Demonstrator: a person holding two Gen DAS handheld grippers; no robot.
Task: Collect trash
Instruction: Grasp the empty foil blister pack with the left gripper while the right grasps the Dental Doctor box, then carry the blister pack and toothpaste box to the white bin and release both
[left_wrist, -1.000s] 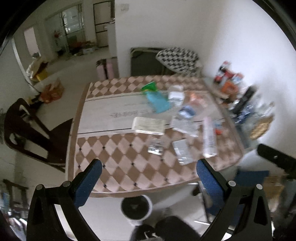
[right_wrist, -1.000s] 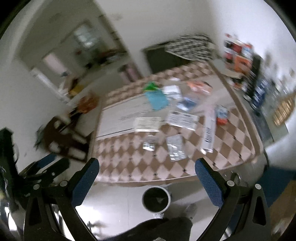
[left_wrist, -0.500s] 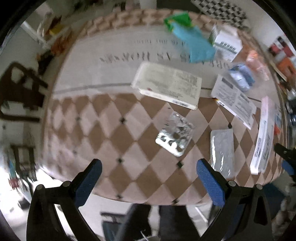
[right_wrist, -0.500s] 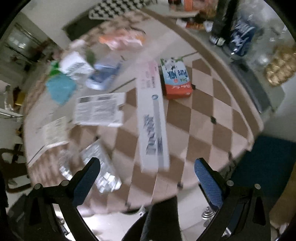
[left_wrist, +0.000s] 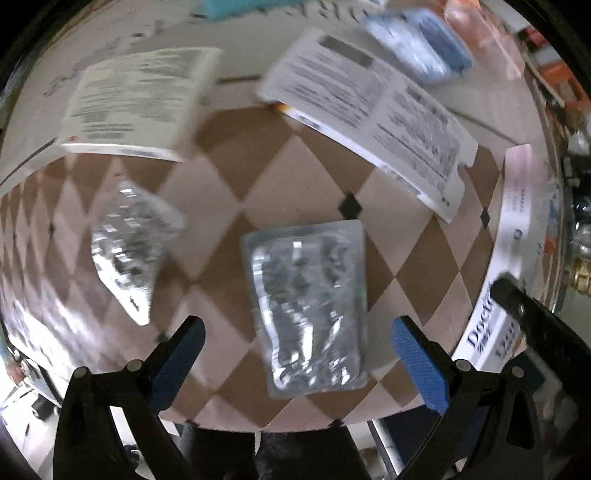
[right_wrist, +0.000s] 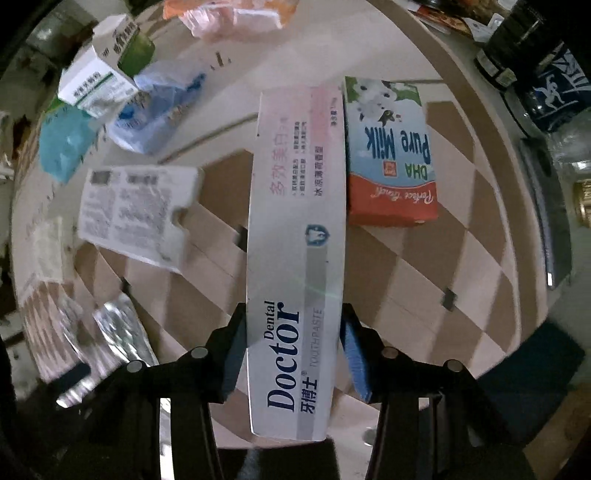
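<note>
Lying lengthwise between right claw (right_wrist: 293, 350) pads: toothpaste box (right_wrist: 295, 236).

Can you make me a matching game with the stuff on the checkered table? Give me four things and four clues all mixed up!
Things:
1. toothpaste box
2. milk carton
3. silver foil pack
4. left gripper

Clues:
A. red and blue, lying right beside the long white box
B. open, nothing pinched
C. between the right gripper's blue pads
D. shiny, crinkly, lying flat

Pairs: 1-C, 2-A, 3-D, 4-B
</note>
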